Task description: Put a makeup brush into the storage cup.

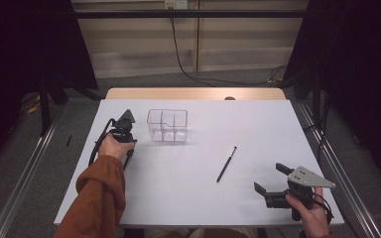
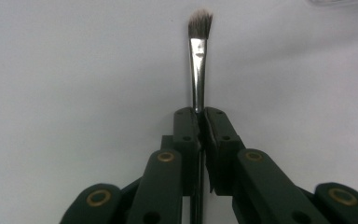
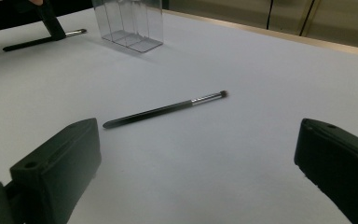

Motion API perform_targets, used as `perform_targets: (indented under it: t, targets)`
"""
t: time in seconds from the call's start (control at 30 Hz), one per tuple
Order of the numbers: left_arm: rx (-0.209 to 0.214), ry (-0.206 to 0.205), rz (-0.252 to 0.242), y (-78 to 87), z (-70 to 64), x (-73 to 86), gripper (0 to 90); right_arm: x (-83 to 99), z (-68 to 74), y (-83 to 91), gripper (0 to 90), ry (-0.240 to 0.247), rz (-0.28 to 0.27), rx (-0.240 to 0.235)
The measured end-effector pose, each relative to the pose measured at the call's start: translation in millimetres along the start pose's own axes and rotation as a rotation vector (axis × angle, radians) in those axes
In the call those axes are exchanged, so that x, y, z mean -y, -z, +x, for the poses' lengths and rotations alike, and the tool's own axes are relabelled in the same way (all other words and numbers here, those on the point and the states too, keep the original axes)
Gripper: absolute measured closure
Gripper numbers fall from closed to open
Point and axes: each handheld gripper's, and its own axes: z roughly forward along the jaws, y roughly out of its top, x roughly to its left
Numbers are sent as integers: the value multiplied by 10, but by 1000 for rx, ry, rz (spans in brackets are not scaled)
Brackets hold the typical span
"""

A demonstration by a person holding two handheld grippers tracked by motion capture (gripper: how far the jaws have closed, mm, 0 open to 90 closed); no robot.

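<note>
- White desk (image 1: 193, 163), high view: a clear organizer (image 1: 167, 126) is seen empty; a second brush (image 1: 226, 164) is left lying mid-desk.
- Left gripper view: the left tool (image 2: 200, 116) is clamped on a makeup brush (image 2: 198, 51).
- Right gripper view: the right tool (image 3: 196, 158) is held wide apart, nothing gripped.

The left gripper (image 1: 124, 130) is resting at the table's far left with its jaws pinched together, the orange-sleeved forearm (image 1: 99, 191) reaching forward. The right gripper (image 1: 270, 181) is hovering near the front right, jaws spread wide, pointing left.
</note>
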Motion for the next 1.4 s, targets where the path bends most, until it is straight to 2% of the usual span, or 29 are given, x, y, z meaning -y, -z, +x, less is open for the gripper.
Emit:
perform_targets:
  t: [0.17, 0.43, 0.53, 0.63, 0.7, 0.73, 0.8, 0.83, 0.97, 1.0, 1.07, 1.4]
  targets:
    - [27, -2, 4, 15, 36, -2, 841, 1, -6, -4, 0, -1, -1, 0]
    - [82, 17, -37, 33, 110, 50, 841, 10, -24, -6, 0, -8, -1, -1]
    - [99, 25, -78, 68, 120, 68, 841, 11, -29, -5, 0, -9, -3, 2]
    - [109, 7, -99, 118, 122, 80, 841, 10, -31, -7, 0, -10, -4, 1]
    - [93, 6, -109, 139, 115, 88, 841, 9, -30, -8, 0, -10, -4, 1]
    - [94, 2, -129, 147, 116, 99, 841, 9, -29, -8, 0, -10, -3, 0]
    - [102, -2, -140, 179, 127, 114, 841, 9, -31, -11, 0, -9, -4, 0]
    - [104, 2, -167, 202, 128, 127, 846, 9, -32, -12, 0, -10, -4, -1]
    - [124, 4, -215, 291, 147, 167, 849, 2, -23, -17, 0, -8, -2, -2]
    - [126, -7, -220, 306, 156, 178, 849, 1, -21, -18, 0, -7, 0, -2]
    - [140, -5, -258, 329, 163, 216, 849, -4, -12, -18, 0, -8, -4, -1]
    - [169, -13, -342, 388, 216, 293, 848, -6, -12, -23, 0, -9, -2, 3]
